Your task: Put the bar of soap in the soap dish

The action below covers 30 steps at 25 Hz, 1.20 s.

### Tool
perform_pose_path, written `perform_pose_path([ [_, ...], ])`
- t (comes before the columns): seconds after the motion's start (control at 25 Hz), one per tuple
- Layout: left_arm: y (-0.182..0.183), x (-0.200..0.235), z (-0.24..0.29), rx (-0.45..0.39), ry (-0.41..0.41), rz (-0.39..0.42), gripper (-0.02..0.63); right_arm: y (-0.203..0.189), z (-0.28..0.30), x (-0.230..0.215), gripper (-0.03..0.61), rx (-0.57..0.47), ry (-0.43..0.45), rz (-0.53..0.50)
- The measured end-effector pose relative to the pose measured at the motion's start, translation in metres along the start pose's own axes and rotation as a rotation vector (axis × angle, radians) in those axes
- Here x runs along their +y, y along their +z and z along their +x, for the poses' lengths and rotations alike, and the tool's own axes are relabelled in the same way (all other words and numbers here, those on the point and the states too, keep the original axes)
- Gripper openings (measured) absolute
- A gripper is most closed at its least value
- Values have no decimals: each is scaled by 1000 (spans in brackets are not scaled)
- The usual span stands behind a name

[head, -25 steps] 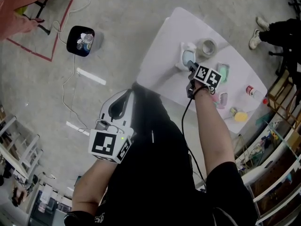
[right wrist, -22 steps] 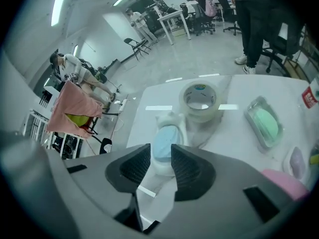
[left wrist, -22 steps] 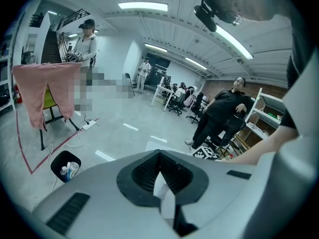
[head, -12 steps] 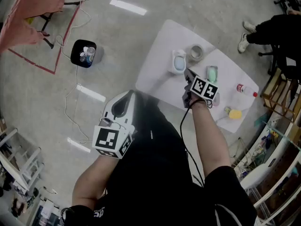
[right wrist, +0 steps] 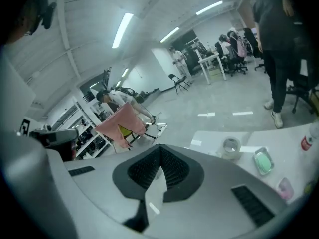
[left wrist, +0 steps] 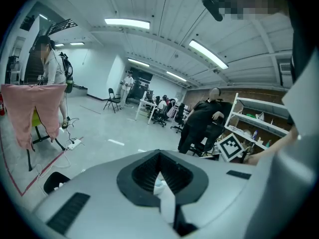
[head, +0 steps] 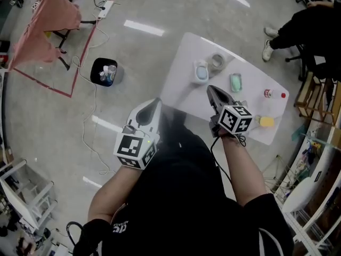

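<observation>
The white rectangular worktop stands far of the person, and both claws are held up on its near side, clear of everything on it. The white oval soap dish sits near the worktop's left end, and the pale blue bar of soap lies inside it.

The right claw points toward the dish from the near right. Its 2 jaws have just closed tip to tip, with nothing between them. The left claw is off the worktop's near left edge, and its jaws also meet, empty.

A grey roll of tape lies just right of the dish. A green rectangular tray lies further right, then a small red-capped bottle. A yellow object sits by the near right edge. A black bin stands on the floor well to the left.
</observation>
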<state>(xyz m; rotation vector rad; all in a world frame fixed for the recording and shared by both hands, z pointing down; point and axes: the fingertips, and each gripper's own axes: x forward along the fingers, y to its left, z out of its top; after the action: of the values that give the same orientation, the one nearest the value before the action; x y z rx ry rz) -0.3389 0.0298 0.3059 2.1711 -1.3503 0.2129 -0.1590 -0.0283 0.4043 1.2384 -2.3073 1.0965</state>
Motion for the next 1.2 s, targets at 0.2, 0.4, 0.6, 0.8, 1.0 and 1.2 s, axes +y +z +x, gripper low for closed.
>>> perform_pose_path([
  [0.2, 18, -14, -24, -47, -64, 56, 9, 17, -68, 71, 15, -94, 14, -180],
  [0.4, 38, -29, -48, -90, -112, 120, 9, 32, -118, 110, 15, -214, 5, -233],
  [0.6, 56, -48, -62, -134, -124, 181, 9, 51, -161, 139, 15, -321, 15, -306],
  [0.8, 78, -74, -72, -195, -96, 269, 9, 72, -211, 158, 15, -413, -7, -427],
  [1.0, 106, -104, -81, -274, -71, 318, 9, 86, -261, 147, 15, -475, -28, -426],
  [1.2, 115, -145, -69, -294, -89, 358, 8, 85, -295, 115, 14, -488, -43, -379],
])
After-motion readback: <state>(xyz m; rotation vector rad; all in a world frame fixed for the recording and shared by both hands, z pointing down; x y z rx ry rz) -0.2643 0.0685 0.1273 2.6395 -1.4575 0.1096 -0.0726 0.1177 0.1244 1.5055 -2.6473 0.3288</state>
